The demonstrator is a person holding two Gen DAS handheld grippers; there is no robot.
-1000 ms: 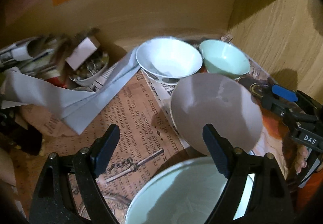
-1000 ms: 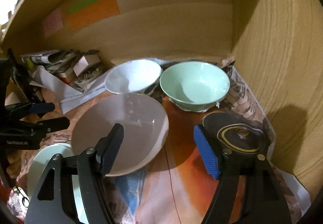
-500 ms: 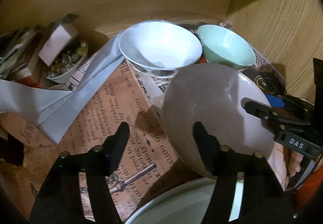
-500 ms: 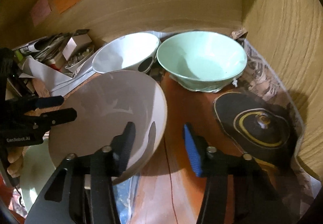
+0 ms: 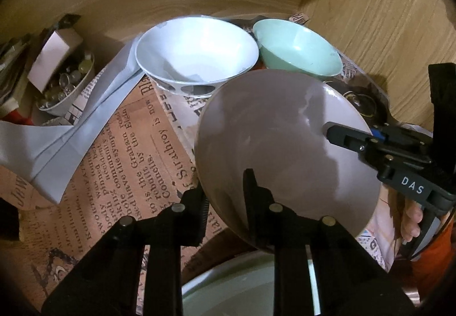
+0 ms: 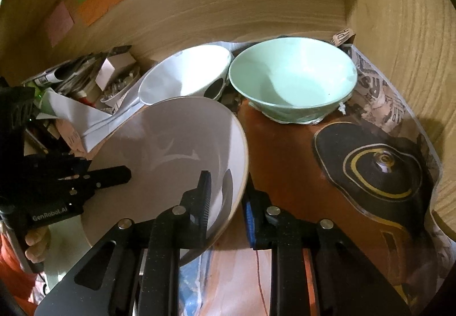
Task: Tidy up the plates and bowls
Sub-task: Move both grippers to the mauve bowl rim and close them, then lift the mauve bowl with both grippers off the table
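Grey bowl: the wide, shallow, glossy grey ceramic bowl (image 5: 285,145) is sitting tilted between both tools, above the paper-covered table (image 5: 119,145), in front of the two bowls at the back corner.
Table: newspaper and printed sheets are covering it; wooden walls are closing it in at the back and right.
Pale green plate: a pale green round plate (image 5: 242,287) is lying just under the grey bowl at the near edge, only partly showing.
White bowl: the deep white ceramic bowl with dark oval spots (image 5: 196,53) is standing upright at the back, its rim close to or touching the grey bowl's far rim; which, I cannot tell.
Mint bowl: the mint-green deep bowl (image 6: 293,79) is standing just beside the white one, toward the right wall.
Left tongs: the left tongs (image 5: 225,199) are clenching the grey bowl's near-left rim, one finger inside and one outside.
Right tongs: the right tongs (image 6: 228,202) are gripping the bowl's right rim the same way, the blue pad outside.
Step in hand: a two-handed carry of the grey bowl is appearing to be under way, judging by the tilt.
Next move: it is likely calling for levelling the bowl and keeping both grips firm, then setting it down on a matching stack without knocking the white bowl's rim.
Risk: the glossy rim is looking slippery, so uneven lifting could let it twist.
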